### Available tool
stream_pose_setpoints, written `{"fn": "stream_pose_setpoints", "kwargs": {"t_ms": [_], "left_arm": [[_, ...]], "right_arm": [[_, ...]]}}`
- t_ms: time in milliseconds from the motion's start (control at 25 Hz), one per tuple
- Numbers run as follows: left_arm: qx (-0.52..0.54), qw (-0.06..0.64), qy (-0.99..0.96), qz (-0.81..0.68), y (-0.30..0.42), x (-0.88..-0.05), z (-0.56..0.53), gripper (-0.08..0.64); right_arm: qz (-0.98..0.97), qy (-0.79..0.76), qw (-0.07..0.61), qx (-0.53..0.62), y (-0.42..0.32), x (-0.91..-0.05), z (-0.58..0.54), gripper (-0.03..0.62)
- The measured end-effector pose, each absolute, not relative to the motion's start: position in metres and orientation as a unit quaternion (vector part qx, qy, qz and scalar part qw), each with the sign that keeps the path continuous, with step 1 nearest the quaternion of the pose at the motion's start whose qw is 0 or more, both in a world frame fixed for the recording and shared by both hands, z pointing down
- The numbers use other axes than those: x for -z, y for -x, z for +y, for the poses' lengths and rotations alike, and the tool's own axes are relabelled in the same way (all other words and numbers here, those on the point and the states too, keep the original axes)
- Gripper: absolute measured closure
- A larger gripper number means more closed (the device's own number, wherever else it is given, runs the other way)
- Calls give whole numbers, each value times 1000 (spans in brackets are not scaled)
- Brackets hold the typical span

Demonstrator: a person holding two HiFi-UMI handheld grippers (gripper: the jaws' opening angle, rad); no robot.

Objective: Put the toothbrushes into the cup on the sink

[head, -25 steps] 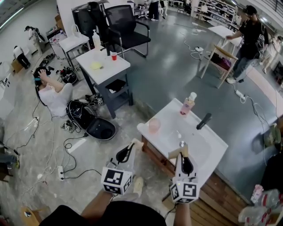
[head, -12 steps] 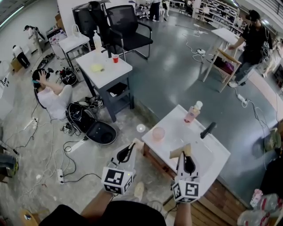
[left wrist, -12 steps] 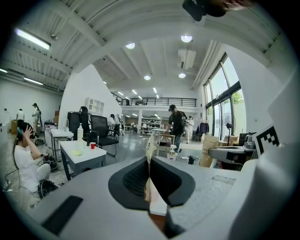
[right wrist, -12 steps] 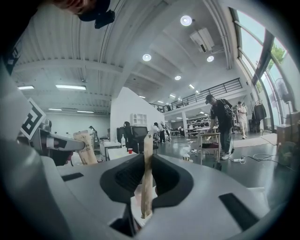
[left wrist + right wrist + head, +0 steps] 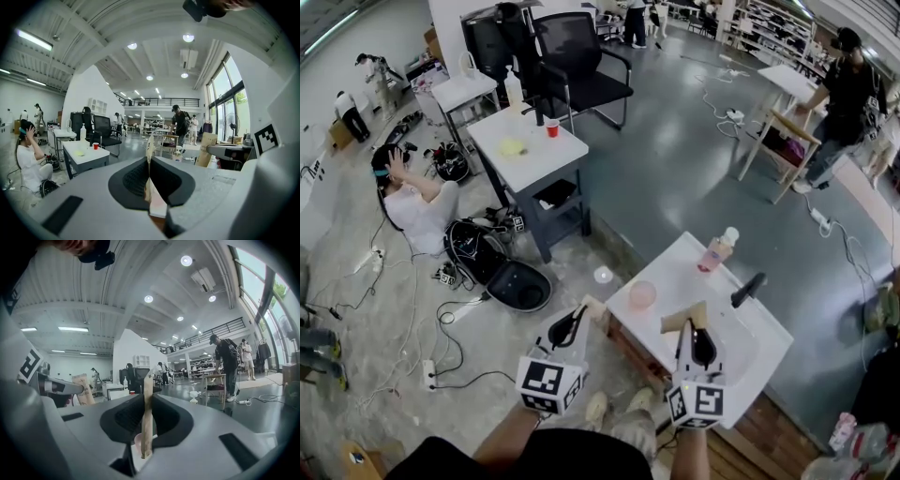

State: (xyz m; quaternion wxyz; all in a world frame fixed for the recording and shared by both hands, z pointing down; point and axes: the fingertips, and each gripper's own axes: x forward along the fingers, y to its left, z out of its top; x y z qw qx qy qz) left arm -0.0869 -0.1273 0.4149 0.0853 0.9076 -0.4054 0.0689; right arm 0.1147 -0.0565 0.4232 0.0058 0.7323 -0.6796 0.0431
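Sink, white, rectangular, set on wooden planking; its near left corner points toward the grippers. Cup, pink and translucent, stands upright on that corner, ahead of and between the two gripper tips. Toothbrushes: too small to make out in any view. Bottle, pink with a white cap, at the sink's far edge. Faucet, black, to its right. Both stand beyond the cup.

Left gripper: over the floor just off the sink's left corner, pads pressed flat together, holding nothing. Right gripper: over the sink's near edge, pads meeting in one tan strip, nothing seen between them.

Surroundings: small white disc on the floor just left of the sink. Black bag and loose cables farther left. Seated person on the floor. White table carrying a red cup and a yellow item. Black office chair behind it. Standing person beside a wooden stool.

Floor: rough pale concrete on the left, smooth grey paint on the right. Room: large open hall, white ceiling with round lights, tall windows along one side.
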Motion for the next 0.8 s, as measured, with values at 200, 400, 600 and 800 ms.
{"fn": "stream_pose_setpoints", "kwargs": {"t_ms": [200,400,600,800], "left_arm": [[-69,92,-895,-431,90,-420,-137,555],[-70,101,-877,-465,92,-427,-145,555],[-77,110,-853,-504,101,-439,-155,555],[-80,114,-833,-535,106,-448,-161,555]], "right_arm": [[-700,-712,6,-47,-115,-426,-79,543],[-728,-683,10,-55,-118,-432,-106,543],[-753,-655,12,-62,-115,-439,-137,543],[-771,-632,18,-72,-114,-460,-159,543]]}}
